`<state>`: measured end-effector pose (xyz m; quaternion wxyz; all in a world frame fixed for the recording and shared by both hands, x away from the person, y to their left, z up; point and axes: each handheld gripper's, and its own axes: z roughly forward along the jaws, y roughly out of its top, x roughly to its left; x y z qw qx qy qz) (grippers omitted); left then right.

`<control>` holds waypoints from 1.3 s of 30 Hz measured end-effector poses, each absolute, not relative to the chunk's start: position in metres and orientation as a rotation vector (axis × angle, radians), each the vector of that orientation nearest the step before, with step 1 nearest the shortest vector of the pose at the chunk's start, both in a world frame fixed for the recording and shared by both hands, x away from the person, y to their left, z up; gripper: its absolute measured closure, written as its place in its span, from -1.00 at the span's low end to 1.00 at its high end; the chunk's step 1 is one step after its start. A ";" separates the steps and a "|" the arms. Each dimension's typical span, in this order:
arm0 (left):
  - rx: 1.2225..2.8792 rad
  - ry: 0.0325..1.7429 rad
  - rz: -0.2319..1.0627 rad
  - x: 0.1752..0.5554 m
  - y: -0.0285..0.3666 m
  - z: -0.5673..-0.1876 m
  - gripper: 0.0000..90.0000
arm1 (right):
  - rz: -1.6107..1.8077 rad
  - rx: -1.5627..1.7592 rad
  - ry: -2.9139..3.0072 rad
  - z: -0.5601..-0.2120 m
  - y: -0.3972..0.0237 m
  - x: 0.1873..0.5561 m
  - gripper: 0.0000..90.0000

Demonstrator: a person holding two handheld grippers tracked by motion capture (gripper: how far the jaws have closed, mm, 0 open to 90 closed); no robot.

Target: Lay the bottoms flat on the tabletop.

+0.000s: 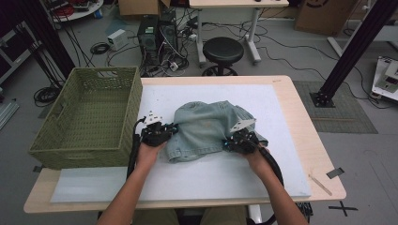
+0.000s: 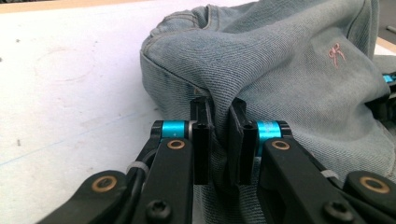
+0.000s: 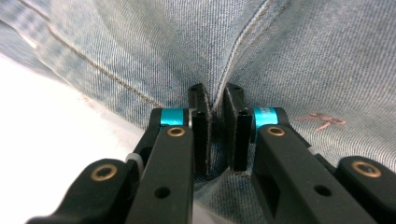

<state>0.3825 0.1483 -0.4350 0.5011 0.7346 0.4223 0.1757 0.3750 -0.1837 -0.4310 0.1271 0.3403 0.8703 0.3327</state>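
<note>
Starting at the left of the high view, we see a green woven basket [image 1: 87, 117] standing on the counter [image 1: 300, 117], partly over the white mat [image 1: 187, 173] that covers most of the top. Just to its right, our left tongs [image 1: 170, 129] meet the left edge of a crumpled pair of light blue denim shorts [image 1: 206, 129], which lies near the middle of the mat. In the left gripper view the left tongs [image 2: 220, 122] are clamped on a fold of the denim [image 2: 280, 60], the cloth bunched between the two black jaws, and a small pink bow [image 2: 334, 54] is stitched on the fabric farther right. On the other side of the garment, our right tongs [image 1: 231, 138] grip its lower right edge. The right gripper view shows the right tongs [image 3: 215, 105] pinched on a ridge of denim [image 3: 140, 42] beside a seam, and the pink bow [image 3: 327, 120] sits just right of the jaws.
</note>
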 end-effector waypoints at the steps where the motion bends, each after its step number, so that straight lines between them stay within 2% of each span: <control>1: 1.774 1.019 0.426 0.382 0.148 -0.435 0.80 | 0.995 1.008 2.521 -0.429 -0.186 0.376 0.88; 5: 1.768 1.016 0.422 0.381 0.147 -0.434 0.67 | 1.064 1.081 2.439 -0.420 -0.190 0.382 0.88; 10: 1.730 0.992 0.384 0.377 0.145 -0.429 0.18 | 1.081 1.151 2.451 -0.418 -0.188 0.395 0.88; 13: 1.748 0.957 0.395 0.372 0.142 -0.426 0.00 | 1.088 1.160 2.460 -0.417 -0.189 0.394 0.84; 16: 1.782 0.923 0.409 0.368 0.137 -0.425 -0.05 | 1.128 1.174 2.487 -0.416 -0.193 0.393 0.75; 21: 1.789 0.929 0.418 0.367 0.136 -0.426 -0.05 | 1.143 1.114 2.525 -0.407 -0.196 0.389 0.91; 27: 1.778 0.929 0.420 0.367 0.137 -0.427 -0.03 | 1.322 1.086 2.515 -0.394 -0.203 0.388 0.90; 39: 1.824 0.922 0.425 0.365 0.133 -0.430 -0.06 | 0.918 1.034 2.255 -0.420 -0.178 0.409 0.86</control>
